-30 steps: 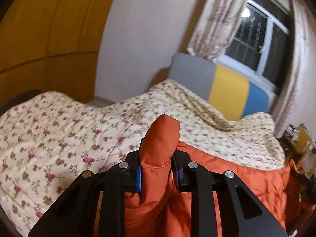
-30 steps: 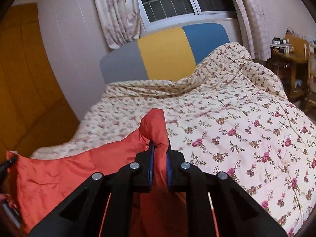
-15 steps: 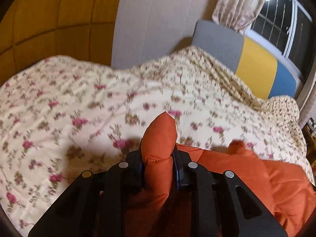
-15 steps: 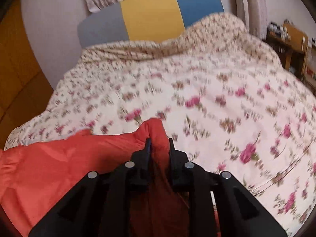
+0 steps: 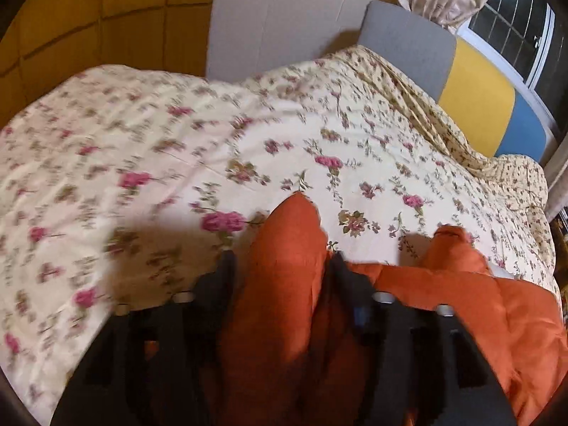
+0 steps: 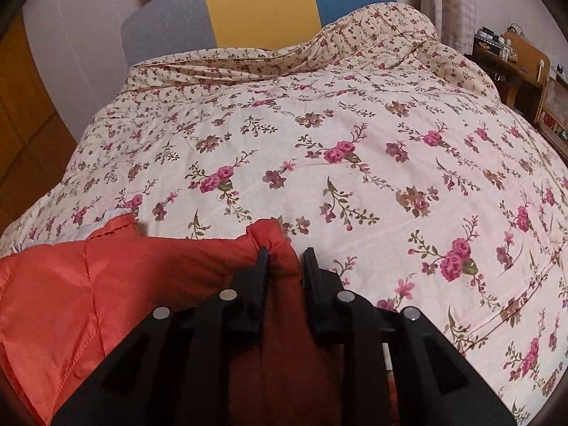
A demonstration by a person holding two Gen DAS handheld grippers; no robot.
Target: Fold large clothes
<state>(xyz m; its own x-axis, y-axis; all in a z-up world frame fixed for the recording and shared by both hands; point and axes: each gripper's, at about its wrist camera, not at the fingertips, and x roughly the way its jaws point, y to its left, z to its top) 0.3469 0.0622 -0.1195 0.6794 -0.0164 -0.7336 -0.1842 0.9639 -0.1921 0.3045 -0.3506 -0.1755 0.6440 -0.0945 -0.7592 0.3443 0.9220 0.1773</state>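
**Orange padded garment lies on the floral quilt, both grippers letting go**

The orange padded garment (image 5: 284, 284) of shiny quilted fabric lies on the near part of the cream quilt with pink flowers (image 5: 177, 142), which covers the bed up to the grey, yellow and blue headboard (image 6: 255, 14).

We see a raised fold of the garment standing between the fingers of our left gripper (image 5: 282, 266). Its jaws are opening and stand wide, the left pad clear of the cloth. Our right gripper (image 6: 284, 259) has another corner of the garment between its jaws. They are opening too, but stand narrow, and we cannot tell whether the pads press the fabric. A wooden desk (image 6: 514, 56) stands beside the quilt's far right corner.
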